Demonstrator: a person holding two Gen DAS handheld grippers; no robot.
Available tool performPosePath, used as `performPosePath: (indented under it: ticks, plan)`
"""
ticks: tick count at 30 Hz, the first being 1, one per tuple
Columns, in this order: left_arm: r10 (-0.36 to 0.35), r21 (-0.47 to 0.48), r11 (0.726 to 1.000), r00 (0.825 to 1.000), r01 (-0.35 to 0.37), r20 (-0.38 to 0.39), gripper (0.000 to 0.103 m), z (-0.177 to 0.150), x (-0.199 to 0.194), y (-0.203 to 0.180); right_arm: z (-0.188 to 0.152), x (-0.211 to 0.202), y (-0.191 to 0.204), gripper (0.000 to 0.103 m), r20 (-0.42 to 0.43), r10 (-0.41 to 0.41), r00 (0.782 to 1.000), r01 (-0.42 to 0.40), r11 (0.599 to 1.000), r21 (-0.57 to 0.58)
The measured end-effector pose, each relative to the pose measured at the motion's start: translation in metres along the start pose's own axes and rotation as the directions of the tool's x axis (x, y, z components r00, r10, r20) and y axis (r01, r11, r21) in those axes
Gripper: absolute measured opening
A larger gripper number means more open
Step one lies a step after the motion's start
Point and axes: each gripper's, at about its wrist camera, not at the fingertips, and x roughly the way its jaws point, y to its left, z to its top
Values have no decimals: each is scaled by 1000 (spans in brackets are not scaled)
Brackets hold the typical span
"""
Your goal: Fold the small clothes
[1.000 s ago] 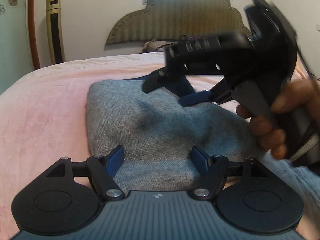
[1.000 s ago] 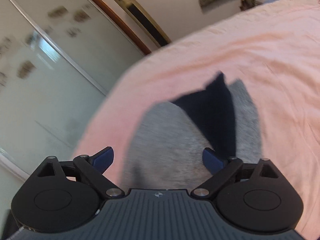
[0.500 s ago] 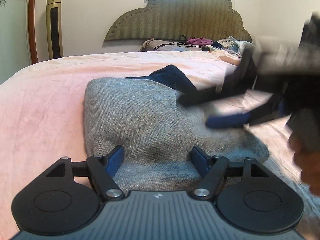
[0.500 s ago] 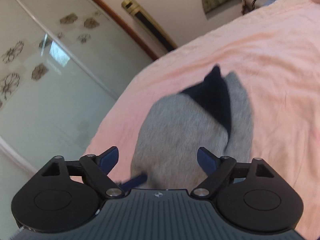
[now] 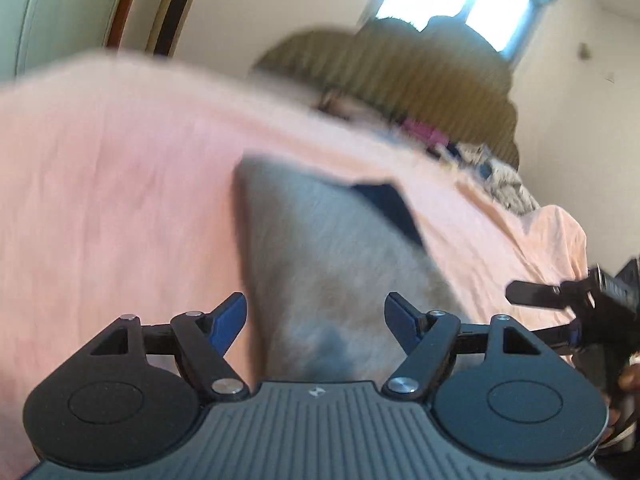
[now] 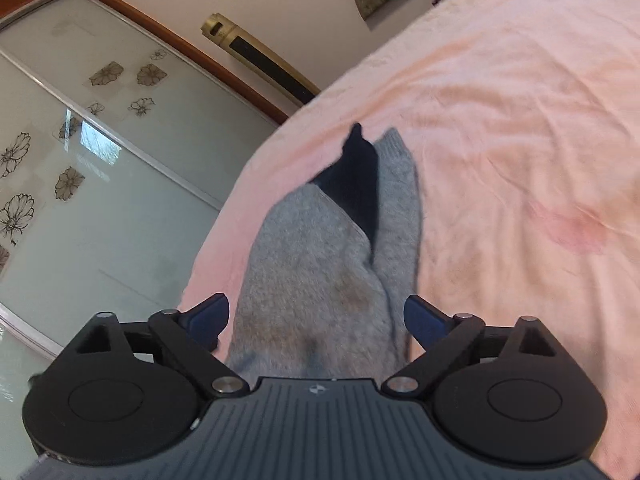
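A grey knitted garment with a dark navy part at its far end lies folded on the pink bed sheet. It also shows in the right wrist view, with the navy part on top. My left gripper is open and empty, just above the garment's near edge. My right gripper is open and empty over the garment's near end. The right gripper also shows at the far right of the left wrist view, beside the garment.
A padded headboard with a heap of clothes is at the far end of the bed. A sliding glass wardrobe door and a tall gold standing unit are beyond the bed's left side.
My left gripper has lifted and tilted, so its view is blurred and rotated. My right gripper has drawn back off the garment toward the right and near side. Both stay open.
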Motion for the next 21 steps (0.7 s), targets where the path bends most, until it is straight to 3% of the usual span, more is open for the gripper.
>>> performPosePath:
  ticks: [2, 5, 6, 7, 8, 9, 11, 13, 15, 19, 21]
  plan:
    - [7, 4, 1000, 999, -6, -47, 75, -5, 8, 1, -4, 4, -5, 92, -29, -27, 999, 27, 1000, 3]
    - [-72, -81, 995, 994, 65, -87, 75, -12, 17, 6, -13, 13, -8, 90, -79, -28, 997, 29, 1000, 8]
    - [-73, -79, 995, 993, 66, -92, 69, -12, 18, 4, -14, 16, -8, 89, -88, -27, 996, 27, 1000, 4]
    - [-65, -74, 996, 992, 58, -104, 53, -11, 20, 2, -16, 17, -7, 88, -83, -23, 996, 22, 1000, -11]
    - [-36, -63, 998, 993, 29, -112, 45, -11, 22, 0, -17, 19, -6, 79, -85, -29, 996, 27, 999, -21]
    - [-1, -47, 999, 993, -5, -117, 31, -11, 22, 0, -16, 21, -5, 57, -100, -45, 994, 42, 999, -34]
    - [16, -40, 999, 991, -21, -130, 20, -11, 19, 1, -19, 27, -1, 22, -142, -109, 984, 97, 991, -90]
    - [39, -6, 999, 991, -41, -125, 17, -11, 13, 1, -26, 25, 11, 22, -136, -140, 981, 115, 978, -174]
    - [95, 88, 992, 991, -87, -99, 17, -14, 10, -9, -32, 22, 20, 22, -123, -163, 979, 132, 965, -227]
    - [163, 231, 961, 986, -149, -42, 20, -22, 13, -26, -31, 24, 13, 18, -110, -159, 981, 135, 970, -203]
    - [176, 258, 952, 984, -164, -26, 21, -23, 6, -33, -28, 22, 5, 24, -110, -124, 986, 107, 984, -144]
